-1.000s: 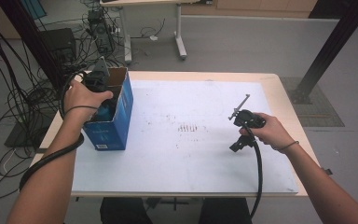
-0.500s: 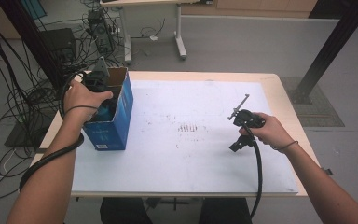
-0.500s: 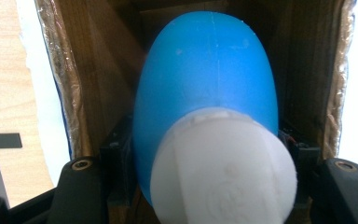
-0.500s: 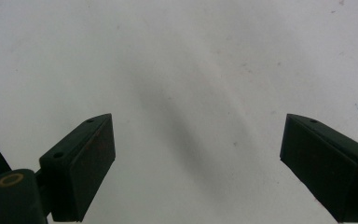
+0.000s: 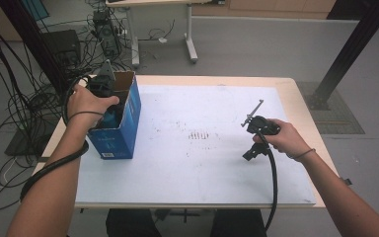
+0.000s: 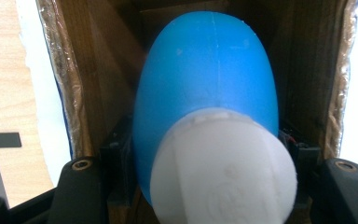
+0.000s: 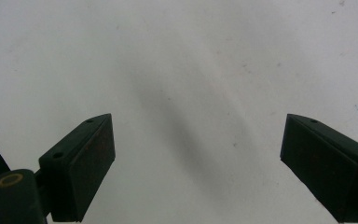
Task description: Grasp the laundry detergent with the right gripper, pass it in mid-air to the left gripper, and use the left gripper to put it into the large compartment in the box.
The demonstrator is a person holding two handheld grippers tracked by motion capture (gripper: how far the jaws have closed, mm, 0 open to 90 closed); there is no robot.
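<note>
We see the white table sheet [image 5: 192, 168] nearest. On it, our right gripper [image 7: 198, 158] hangs spread. At left, our left gripper [image 5: 103, 91] pinches the blue bottle [image 6: 209, 93] inside the blue box [image 5: 121, 131]. Beyond: grey floor [image 5: 256, 44], cables [image 5: 34, 94].

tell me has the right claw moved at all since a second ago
No. The right claw sits at the same spot on the white table, just right of the dark smudge marks.

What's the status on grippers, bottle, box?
Left gripper shut on blue bottle, inside box. Right gripper open, empty, over white tabletop. Nothing in the way.
</note>
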